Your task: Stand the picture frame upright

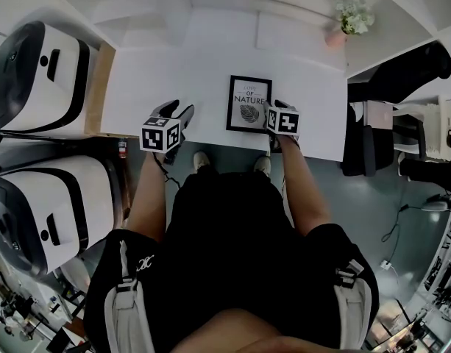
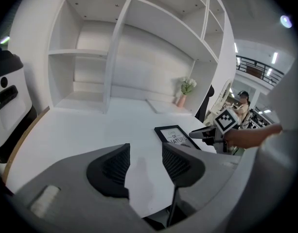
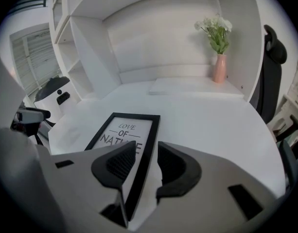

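Far left, off the table [image 1: 173, 65]: two white machines [image 1: 41, 79], standing just beside its left edge. Open room on that side is cut by them.

The left gripper [image 2: 145, 164] is held over the table's near edge, left of the frame and apart from it. Its jaws are spread, with only bare tabletop seen between them. The tabletop is bare from there to the far shelving [image 2: 105, 57].

The picture frame [image 1: 249, 103] is laid flat, face up, right of the table's middle. Its near side is close to the table's near edge. Free tabletop is seen on its left, far and right sides.

The right gripper [image 3: 148, 161] is set at the frame's near right corner. Its jaws are parted and the frame's black right border runs through the gap: the left jaw is over the print, the right jaw over the table. Firm contact between the pads and the border cannot be confirmed.

Far right corner: a flat white slab [image 3: 187, 86] and a pink vase with flowers [image 3: 218, 57], well apart from the frame. Beyond the right table edge, a black chair [image 1: 402, 72] is seen.
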Tool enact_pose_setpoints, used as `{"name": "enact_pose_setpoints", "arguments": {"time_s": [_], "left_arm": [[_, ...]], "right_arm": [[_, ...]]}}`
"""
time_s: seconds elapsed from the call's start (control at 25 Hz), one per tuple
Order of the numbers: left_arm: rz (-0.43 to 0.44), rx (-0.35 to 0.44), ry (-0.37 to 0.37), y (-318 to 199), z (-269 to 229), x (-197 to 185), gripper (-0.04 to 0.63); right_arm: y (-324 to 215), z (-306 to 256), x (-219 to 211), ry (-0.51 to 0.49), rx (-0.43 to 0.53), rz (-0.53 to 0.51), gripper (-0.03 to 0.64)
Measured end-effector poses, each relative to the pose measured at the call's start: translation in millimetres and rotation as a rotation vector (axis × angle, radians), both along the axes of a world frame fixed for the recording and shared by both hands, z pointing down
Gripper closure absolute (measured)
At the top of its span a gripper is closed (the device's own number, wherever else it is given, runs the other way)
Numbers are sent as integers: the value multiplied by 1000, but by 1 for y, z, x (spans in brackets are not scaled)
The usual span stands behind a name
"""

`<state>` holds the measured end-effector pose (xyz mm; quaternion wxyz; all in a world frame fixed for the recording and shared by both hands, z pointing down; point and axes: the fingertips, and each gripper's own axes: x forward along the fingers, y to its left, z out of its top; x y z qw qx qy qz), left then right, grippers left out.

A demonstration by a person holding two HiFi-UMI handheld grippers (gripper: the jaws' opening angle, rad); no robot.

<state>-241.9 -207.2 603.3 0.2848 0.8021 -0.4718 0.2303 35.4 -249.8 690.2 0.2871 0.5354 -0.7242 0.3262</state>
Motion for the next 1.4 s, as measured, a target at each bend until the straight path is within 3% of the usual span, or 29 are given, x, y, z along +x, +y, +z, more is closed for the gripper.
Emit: {"name": "enact_pose_setpoints", "arguments": {"time_s": [0.68,0.88,1.4], "left_arm": [[35,-54,56,-16,21,-8,380],[44,-57,66,-23,22,-3,380],[46,-54,81,-26,21,11,380]], "right_arm": [[-5,30,-5,-24,-153,20,491],[-7,31,-5,-72,-177,32,529],[-8,33,-2,-200,-209,42,540]]}}
